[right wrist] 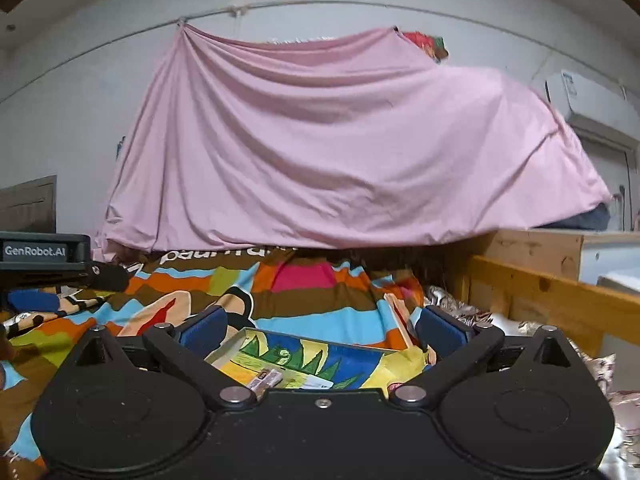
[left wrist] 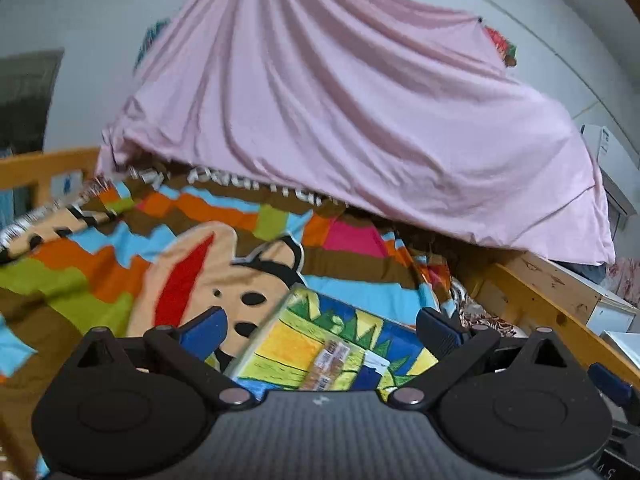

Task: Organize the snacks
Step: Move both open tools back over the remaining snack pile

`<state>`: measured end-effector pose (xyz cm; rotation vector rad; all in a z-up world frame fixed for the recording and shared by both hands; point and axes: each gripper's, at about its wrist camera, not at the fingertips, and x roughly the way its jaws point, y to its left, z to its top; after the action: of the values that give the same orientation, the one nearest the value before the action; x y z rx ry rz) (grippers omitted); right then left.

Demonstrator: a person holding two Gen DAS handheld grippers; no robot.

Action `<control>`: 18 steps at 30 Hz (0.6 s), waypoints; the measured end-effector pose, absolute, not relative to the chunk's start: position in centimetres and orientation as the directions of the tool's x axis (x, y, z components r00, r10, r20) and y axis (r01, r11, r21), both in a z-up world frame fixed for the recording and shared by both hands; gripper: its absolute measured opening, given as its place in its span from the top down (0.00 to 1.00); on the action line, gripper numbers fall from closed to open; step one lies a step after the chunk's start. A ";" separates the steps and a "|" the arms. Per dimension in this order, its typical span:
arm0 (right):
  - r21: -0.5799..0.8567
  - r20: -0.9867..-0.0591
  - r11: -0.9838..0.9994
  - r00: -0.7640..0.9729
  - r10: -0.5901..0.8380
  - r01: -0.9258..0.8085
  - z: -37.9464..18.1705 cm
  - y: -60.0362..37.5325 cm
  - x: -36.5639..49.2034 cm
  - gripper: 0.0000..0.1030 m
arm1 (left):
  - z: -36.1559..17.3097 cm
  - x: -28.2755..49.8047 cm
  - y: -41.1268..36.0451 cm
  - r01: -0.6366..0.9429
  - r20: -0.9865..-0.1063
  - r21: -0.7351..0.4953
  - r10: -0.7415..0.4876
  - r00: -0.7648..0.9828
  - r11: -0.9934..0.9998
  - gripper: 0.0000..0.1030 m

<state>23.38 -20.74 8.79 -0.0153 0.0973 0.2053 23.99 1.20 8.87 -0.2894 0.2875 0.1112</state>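
Observation:
A shallow tray (left wrist: 260, 336) with a bright painted bottom in yellow, green and blue lies on the colourful blanket. Small wrapped snack packets (left wrist: 330, 364) lie in it. My left gripper (left wrist: 320, 330) is open and empty, its blue fingers either side of the tray. In the right wrist view the same tray (right wrist: 228, 344) lies just ahead with a snack packet (right wrist: 266, 378) in it. My right gripper (right wrist: 322, 330) is open and empty above the tray's near part. The left gripper's body (right wrist: 44, 254) shows at the left edge there.
A cartoon blanket (right wrist: 320, 304) covers the bed. A pink sheet (right wrist: 340, 152) hangs over the far side. A wooden bed rail (right wrist: 552, 292) runs along the right, a wooden rail (left wrist: 44, 168) at the left. An air conditioner (right wrist: 588, 100) is on the wall.

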 end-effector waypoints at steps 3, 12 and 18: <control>-0.029 -0.081 0.978 0.976 0.201 -0.204 9.1 -20.6 21.1 0.01 | 9.1 21.6 1.1 -0.143 -0.266 -0.225 0.080 0.961 0.964 0.00; -0.082 -0.030 0.980 0.984 0.178 -0.180 8.0 -21.3 14.6 0.01 | 8.2 16.3 1.2 -0.129 -0.264 -0.149 0.087 0.961 0.980 0.00; -0.115 -0.037 0.985 0.991 0.126 -0.130 6.5 -20.9 11.5 0.01 | 6.9 13.5 1.6 -0.115 -0.268 -0.127 0.078 0.960 0.985 0.00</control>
<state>11.51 -20.89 6.55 -0.1178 0.0299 0.1288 13.55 1.60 6.86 -0.1427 0.2659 0.0982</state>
